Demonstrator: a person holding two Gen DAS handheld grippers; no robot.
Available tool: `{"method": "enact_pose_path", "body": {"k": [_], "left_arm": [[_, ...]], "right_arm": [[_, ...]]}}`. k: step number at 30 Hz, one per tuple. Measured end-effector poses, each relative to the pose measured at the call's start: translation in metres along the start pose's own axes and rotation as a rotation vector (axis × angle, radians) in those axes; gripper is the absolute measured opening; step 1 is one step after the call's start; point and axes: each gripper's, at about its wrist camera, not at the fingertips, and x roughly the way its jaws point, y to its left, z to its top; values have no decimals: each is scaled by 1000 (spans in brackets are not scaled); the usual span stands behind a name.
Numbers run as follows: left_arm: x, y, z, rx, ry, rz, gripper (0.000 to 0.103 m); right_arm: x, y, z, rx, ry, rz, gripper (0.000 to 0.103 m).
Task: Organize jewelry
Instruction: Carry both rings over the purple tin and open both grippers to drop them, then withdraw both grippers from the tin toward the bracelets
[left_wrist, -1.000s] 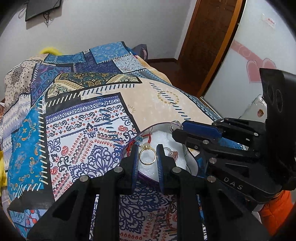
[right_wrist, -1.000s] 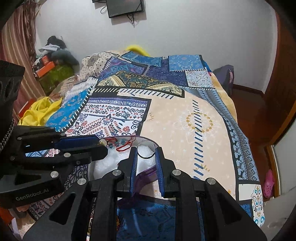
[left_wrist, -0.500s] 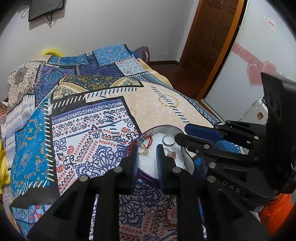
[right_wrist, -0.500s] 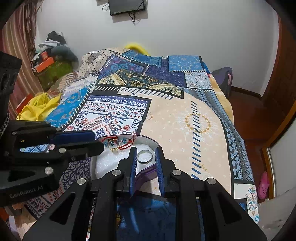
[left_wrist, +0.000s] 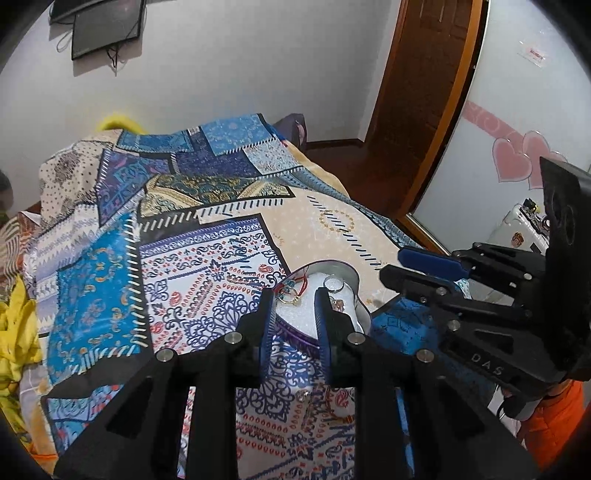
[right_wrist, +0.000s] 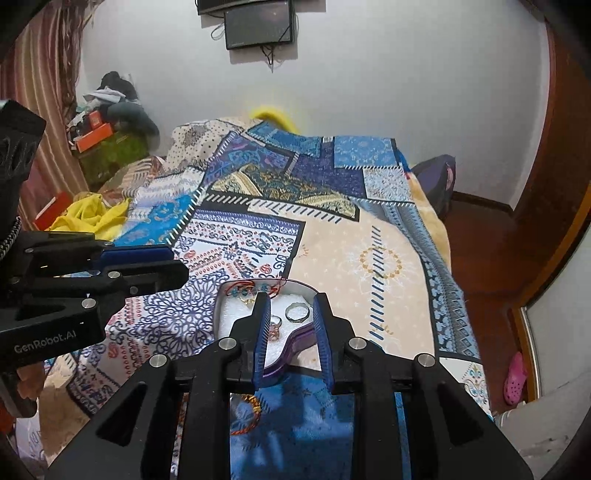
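White foam insert of heart-shaped box (right_wrist: 258, 332) on bedspread (right_wrist: 369, 266) holds silver ring (right_wrist: 297, 312), stone ring (right_wrist: 275, 326), red cord bracelet (right_wrist: 255, 286). Rings tiny, light, slippery: pinch across band. Left gripper (left_wrist: 293, 325), right gripper (right_wrist: 291, 343): jaws apart, nothing held.

The gold ring (left_wrist: 291, 300) now lies in the jewelry box (left_wrist: 354, 275), released by the left hand-held gripper (left_wrist: 294, 317); both hand-held grippers are farther back from it.

Home bedroom: quilted bed (right_wrist: 332, 206), wall television (right_wrist: 258, 26).
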Motion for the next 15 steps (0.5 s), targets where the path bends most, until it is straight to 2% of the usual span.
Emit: {"method": "enact_pose_path", "body": {"k": [1,3,4,10,15], "left_arm": [[-3,-1,0,2,-3,0,24],[-10,-2,-3,5,-12,5,26],[-15,-4,-5,10,-18,13,27],[-28,-10,-15,37,-30,40,34],[-31,-12,-27,46,-10,49,35]], "right_arm": [[-4,1,0,-3,-6,-6,24],[-10,4,-1,-8,-19,-16,36],[-14,5,-1,-9,-27,-19,37],[-27,9,-6,-10,-46,-23,38],[-30,12,-14,-6,-44,-27,38]]}}
